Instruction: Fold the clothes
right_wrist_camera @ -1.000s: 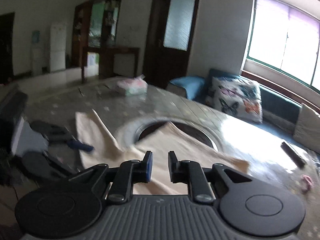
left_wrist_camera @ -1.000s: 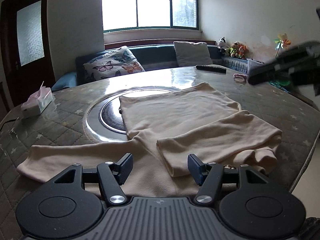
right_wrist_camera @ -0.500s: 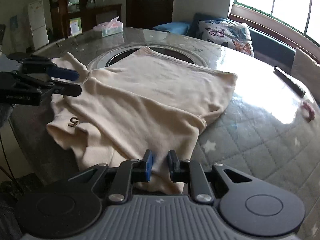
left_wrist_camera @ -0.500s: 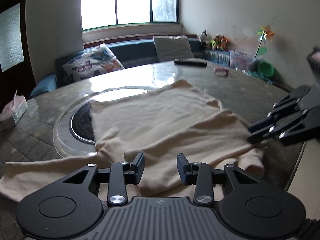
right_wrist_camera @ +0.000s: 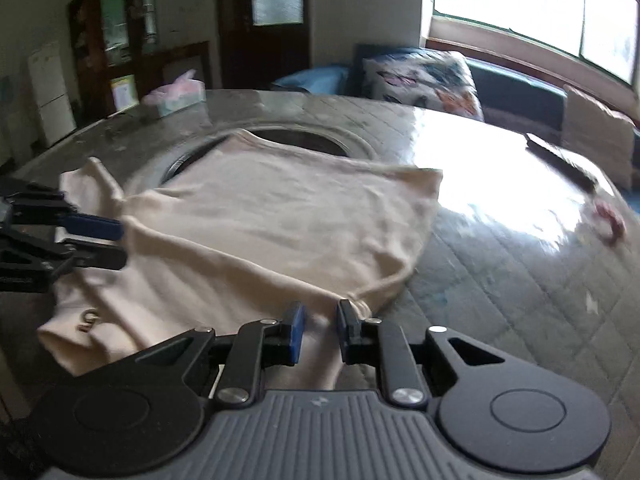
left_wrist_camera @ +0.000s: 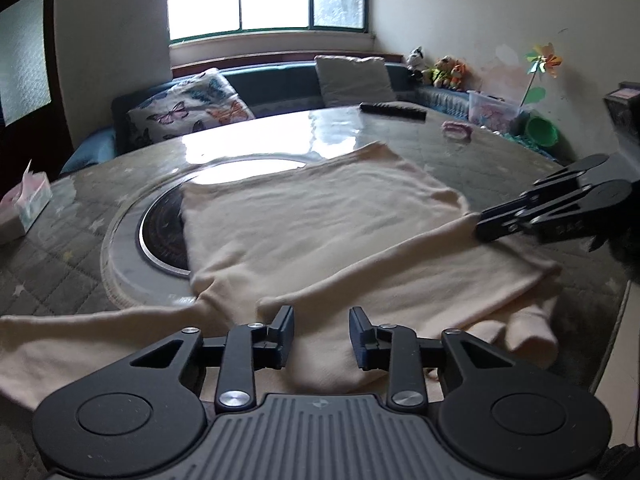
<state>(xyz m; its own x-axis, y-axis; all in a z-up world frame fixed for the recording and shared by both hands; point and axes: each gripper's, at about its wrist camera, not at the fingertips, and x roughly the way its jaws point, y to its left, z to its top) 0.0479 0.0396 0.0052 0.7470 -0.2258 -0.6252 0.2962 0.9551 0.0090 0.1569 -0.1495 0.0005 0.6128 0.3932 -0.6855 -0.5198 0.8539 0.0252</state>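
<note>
A cream long-sleeved top [left_wrist_camera: 312, 224] lies flat on the round table, one sleeve folded across its body and the other stretched out to the left. It also shows in the right wrist view [right_wrist_camera: 280, 224]. My left gripper [left_wrist_camera: 322, 332] is open, low over the folded sleeve's cuff end at the near edge. My right gripper [right_wrist_camera: 318, 332] is open a little, with a fold of the top's right edge between its jaws; I cannot tell if it grips. It shows from the side in the left wrist view [left_wrist_camera: 486, 228], at the top's right edge.
The round table [left_wrist_camera: 80, 264] has a glass turntable [left_wrist_camera: 160, 216] in its middle. A tissue box [left_wrist_camera: 24, 208] stands at the left, a remote [left_wrist_camera: 392, 111] and a pink hair tie [left_wrist_camera: 456, 130] at the far side. A sofa with cushions [left_wrist_camera: 188, 110] runs behind.
My left gripper has opened a little wider and stays over the folded sleeve. My right gripper has moved in low to the top's right edge and opened slightly.
</note>
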